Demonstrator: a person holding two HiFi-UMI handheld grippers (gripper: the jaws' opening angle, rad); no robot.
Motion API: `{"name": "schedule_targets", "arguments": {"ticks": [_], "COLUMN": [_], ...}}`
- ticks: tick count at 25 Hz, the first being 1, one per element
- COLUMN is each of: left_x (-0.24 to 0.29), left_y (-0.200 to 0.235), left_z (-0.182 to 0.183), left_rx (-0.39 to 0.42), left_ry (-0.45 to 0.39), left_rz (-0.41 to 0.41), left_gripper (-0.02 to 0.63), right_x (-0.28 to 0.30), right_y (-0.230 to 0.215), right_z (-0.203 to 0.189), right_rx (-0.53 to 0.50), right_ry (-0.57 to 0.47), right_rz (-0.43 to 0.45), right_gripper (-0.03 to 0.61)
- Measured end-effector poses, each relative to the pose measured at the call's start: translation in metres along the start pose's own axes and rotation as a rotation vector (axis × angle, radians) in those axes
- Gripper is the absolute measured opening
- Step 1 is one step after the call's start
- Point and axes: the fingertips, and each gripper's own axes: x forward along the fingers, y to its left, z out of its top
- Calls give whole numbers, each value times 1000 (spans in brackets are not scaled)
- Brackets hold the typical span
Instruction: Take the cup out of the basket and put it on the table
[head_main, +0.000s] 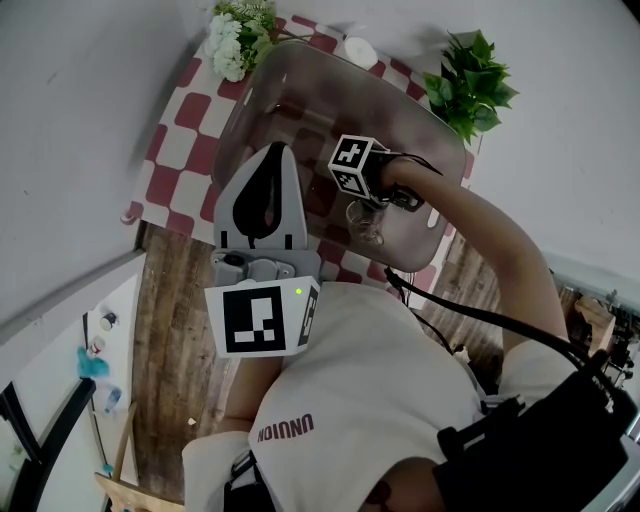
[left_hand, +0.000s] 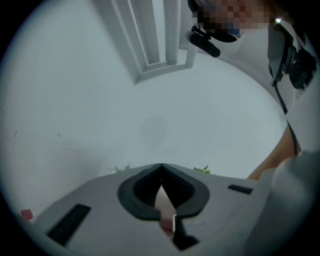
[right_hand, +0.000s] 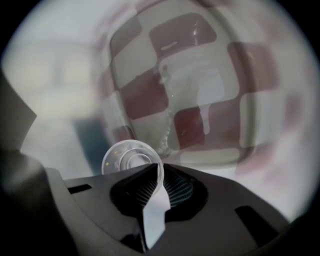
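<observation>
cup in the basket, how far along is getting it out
Done: the right gripper is clamped on the wall of the small clear cup. In hand: the cup is inside the translucent plastic basket, not yet lifted out. Left: raise it clear and set it on the red-and-white checked table.

The left gripper (left_hand: 161, 166) is held level in front of the torso, its jaws closed tip to tip with nothing between them. The bare right forearm (head_main: 480, 240) stretches forward, and the right gripper (right_hand: 158, 169) tilts downward, its jaws pinched on the rim of a clear glass cup (right_hand: 131, 160)
</observation>
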Motion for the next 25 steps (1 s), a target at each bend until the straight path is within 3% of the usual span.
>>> {"name": "schedule_targets", "arguments": {"ticks": [11,25], "left_x": [1,1], "left_y": [-5,-14], "left_z": [0,0], "left_rx": [4,19], "left_ry": [4,5], "left_rz": [-13,-30], "left_gripper": [12,11], "right_x": [-6,-25], "right_y": [4,-2], "right_z": [7,19], "right_rx": [-7,-18], "right_ry": [-75,-220], "right_rz": [18,-69], "right_gripper": [37,34]}}
